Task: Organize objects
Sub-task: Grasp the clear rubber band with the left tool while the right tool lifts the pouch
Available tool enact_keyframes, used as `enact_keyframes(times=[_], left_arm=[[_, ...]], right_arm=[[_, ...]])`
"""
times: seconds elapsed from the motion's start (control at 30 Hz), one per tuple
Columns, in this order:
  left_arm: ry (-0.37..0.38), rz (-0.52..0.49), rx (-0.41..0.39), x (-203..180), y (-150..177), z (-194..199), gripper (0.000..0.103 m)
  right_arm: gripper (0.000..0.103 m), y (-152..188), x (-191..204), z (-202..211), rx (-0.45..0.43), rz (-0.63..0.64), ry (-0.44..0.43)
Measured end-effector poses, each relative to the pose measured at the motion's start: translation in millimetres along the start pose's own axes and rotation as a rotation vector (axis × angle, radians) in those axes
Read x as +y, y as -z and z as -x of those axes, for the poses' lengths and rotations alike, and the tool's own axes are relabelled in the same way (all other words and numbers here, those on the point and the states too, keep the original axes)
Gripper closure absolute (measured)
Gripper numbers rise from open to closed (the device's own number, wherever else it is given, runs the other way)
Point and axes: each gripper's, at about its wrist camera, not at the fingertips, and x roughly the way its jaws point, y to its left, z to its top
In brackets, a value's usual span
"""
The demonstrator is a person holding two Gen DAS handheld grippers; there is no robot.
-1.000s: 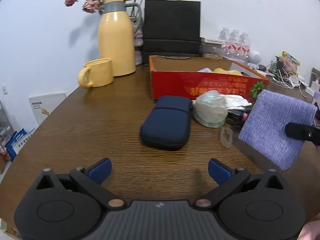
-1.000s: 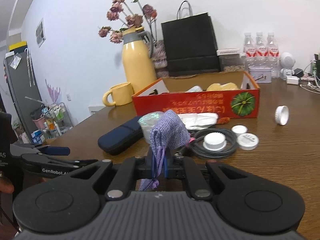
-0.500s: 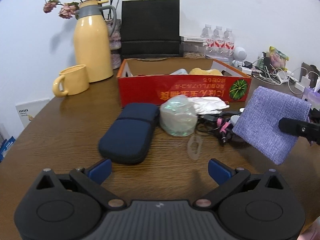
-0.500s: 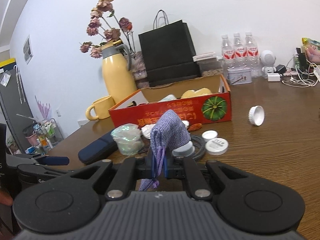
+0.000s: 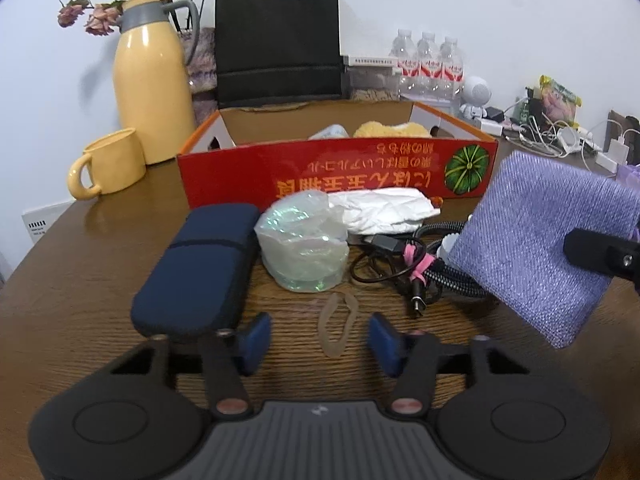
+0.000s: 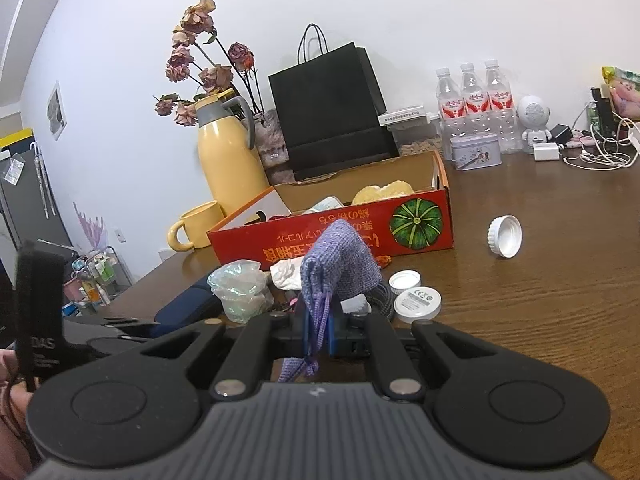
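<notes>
My left gripper [image 5: 320, 340] hovers low over the wooden table [image 5: 100, 320], and its jaws are closing. A tan rubber band [image 5: 338, 328] lies on the wood between the blue pads [image 5: 256, 338], which do not touch it. Just beyond lie a navy zip case [image 5: 196, 268], a crumpled clear plastic bag [image 5: 304, 248], a white wrapper [image 5: 384, 208] and coiled cables [image 5: 408, 264]. My right gripper [image 6: 318, 332] is shut on a purple woven pouch [image 6: 340, 264], holding it above the table; the pouch [image 5: 540, 248] also shows at the right of the left wrist view.
A red cardboard box [image 5: 340, 176] with a few items inside stands behind the clutter. Behind it are a yellow jug [image 5: 152, 80], a yellow mug [image 5: 112, 164], a black paper bag [image 5: 280, 40] and water bottles [image 6: 476, 108]. White caps [image 6: 504, 236] and a tin [image 6: 476, 152] sit to the right.
My left gripper has moved towards the clutter, and its jaws have narrowed from wide open with the rubber band now between them. The right gripper still holds the pouch.
</notes>
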Motion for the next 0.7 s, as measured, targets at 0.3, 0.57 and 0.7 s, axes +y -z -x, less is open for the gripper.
enact_keyframes(times=[0.3, 0.57, 0.7], left_arm=[[0.037, 0.032, -0.014, 1, -1, 3, 0.099], [0.039, 0.049, -0.056, 5, -7, 16, 0.099], [0.046, 0.054, -0.091, 6, -12, 26, 0.099]], right_arm=[[0.095, -1, -2, -1, -0.003, -0.002, -0.021], [0.095, -5, 1, -2, -0.012, 0.004, -0.021], [0.095, -9, 4, -3, -0.017, 0.012, -0.022]])
